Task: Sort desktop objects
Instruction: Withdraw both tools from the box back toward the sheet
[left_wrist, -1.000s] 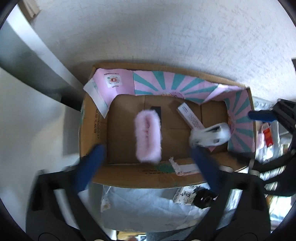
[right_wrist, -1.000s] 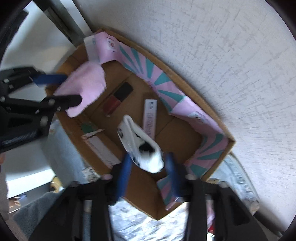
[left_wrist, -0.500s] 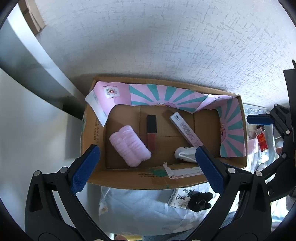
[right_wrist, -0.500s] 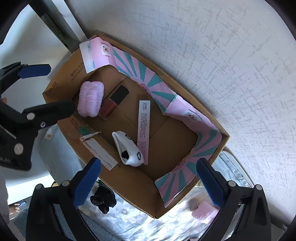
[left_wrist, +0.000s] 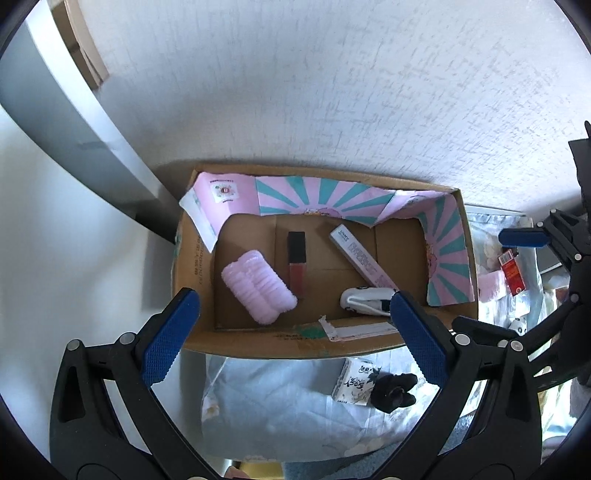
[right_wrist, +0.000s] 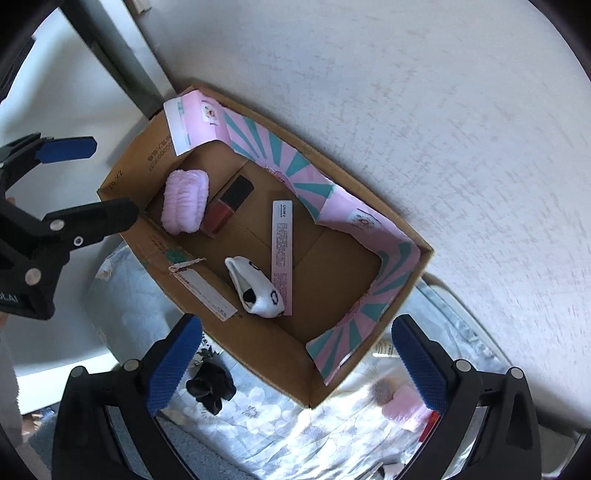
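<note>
Both your grippers are released and carry nothing: the left gripper (left_wrist: 291, 325) and the right gripper (right_wrist: 295, 354) hang over the cardboard box (right_wrist: 125, 173) with their blue pads spread wide.

The sorted things lie on the box floor. The fluffy pink roll (left_wrist: 258, 286) lies at one end, and the lip gloss tube (left_wrist: 296, 264) is just beside it. The long pink carton (right_wrist: 282, 251) touches the white sock with black spots (right_wrist: 256, 288).

I think the main risk is the next pickup. The black scrunchie (right_wrist: 211, 387) and the small printed carton (left_wrist: 354, 380) rest on a soft quilted cloth (left_wrist: 277, 398), close to the box wall. If you come down too near the wall, a finger could catch the torn tape strip (right_wrist: 201, 286) or push the light box. The cloth is wrinkled, so the pads may pinch it together with the scrunchie.

The box is plain corrugated board, and a pink and teal striped paper lines its far walls. The roll looks plush and easy to squeeze. The tube is hard and smooth, with a black cap and a red body, and the long carton is thin and stiff. A small pink item (right_wrist: 402, 406) lies on the cloth near the right pad.
</note>
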